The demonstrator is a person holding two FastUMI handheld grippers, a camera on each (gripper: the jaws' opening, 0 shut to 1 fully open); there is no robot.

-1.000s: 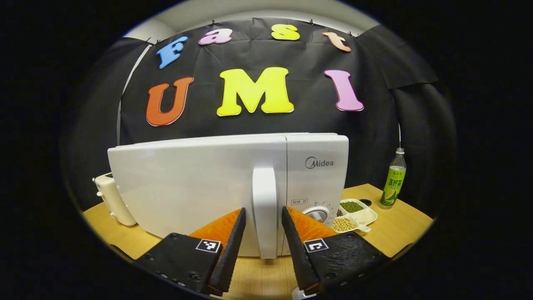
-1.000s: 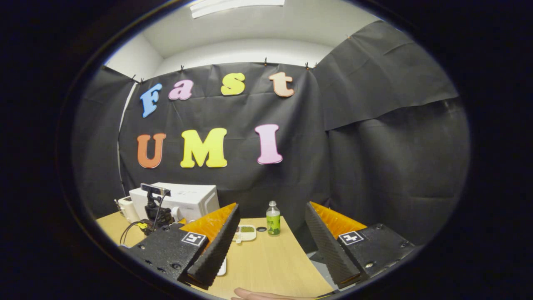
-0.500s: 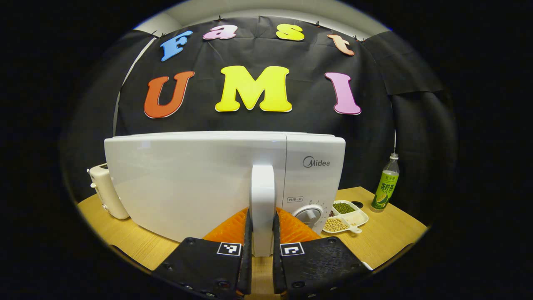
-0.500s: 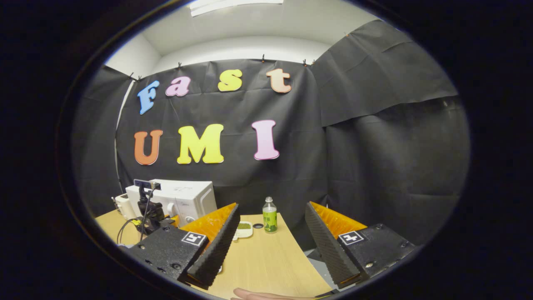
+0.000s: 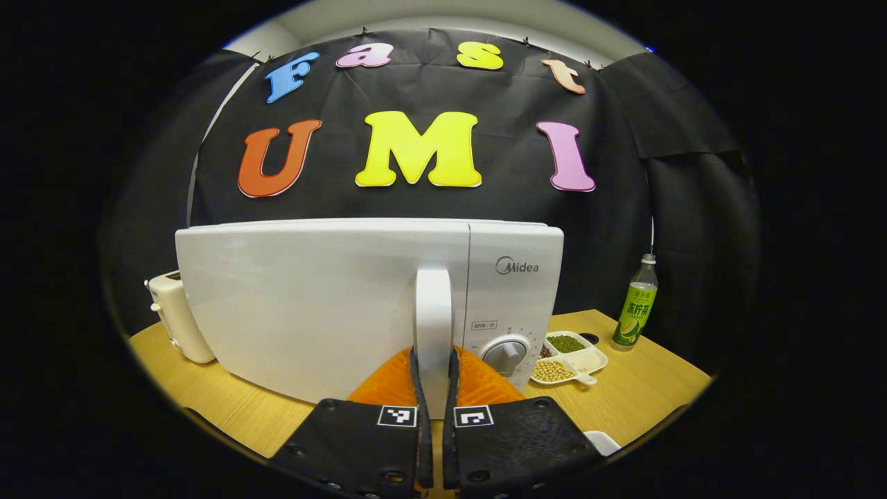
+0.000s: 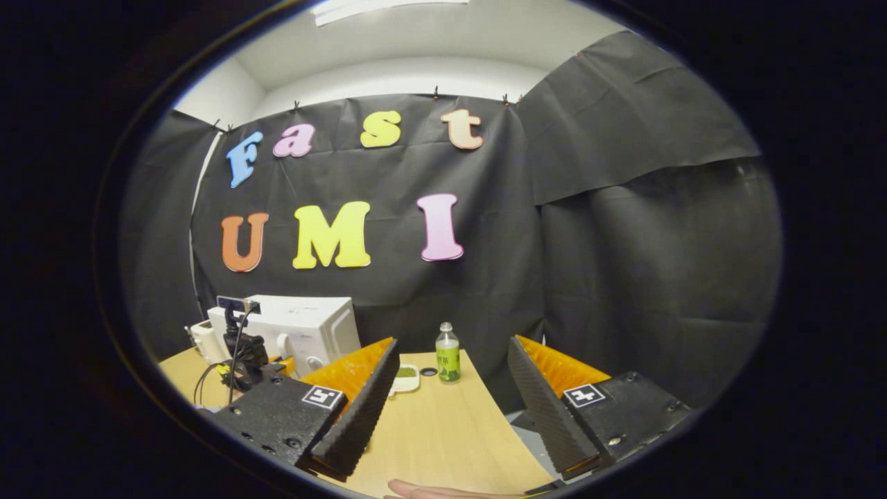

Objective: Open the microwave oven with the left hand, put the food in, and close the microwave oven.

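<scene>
While clamped on the microwave's door handle (image 5: 434, 326), left gripper (image 5: 434, 374) with both fingers pressed against the handle's two sides, low on the bar; fingertips partly tucked behind it, lower handle end hidden between the finger bodies

Biggest thing: white microwave (image 5: 326, 305) standing on the wooden table (image 5: 651, 388), door looking closed from straight ahead, though too hard to judge at this angle. Control dial (image 5: 504, 353) half covered by the right-hand finger. Same microwave small and far off to the left in the right gripper view (image 6: 305, 329), partly blocked by the other gripper and its cable

Right gripper (image 6: 450, 395) spread wide over the table, nothing between the fingers. Edge of a hand (image 6: 433, 491) cut off at the bottom

Pale toaster (image 5: 177, 319) left of the microwave, mostly hidden behind its corner. Green bottle (image 5: 634, 301) upright near the table's far right edge, also in the right gripper view (image 6: 448, 353). Divided dish (image 5: 568, 357) of beans and grains just right of the microwave, its left cell hard to make out. Small dark round thing (image 5: 590, 338) behind the dish, unclear. White object (image 5: 601, 442) cut off at bottom right, not identifiable

Black cloth wall behind, white ceiling above
</scene>
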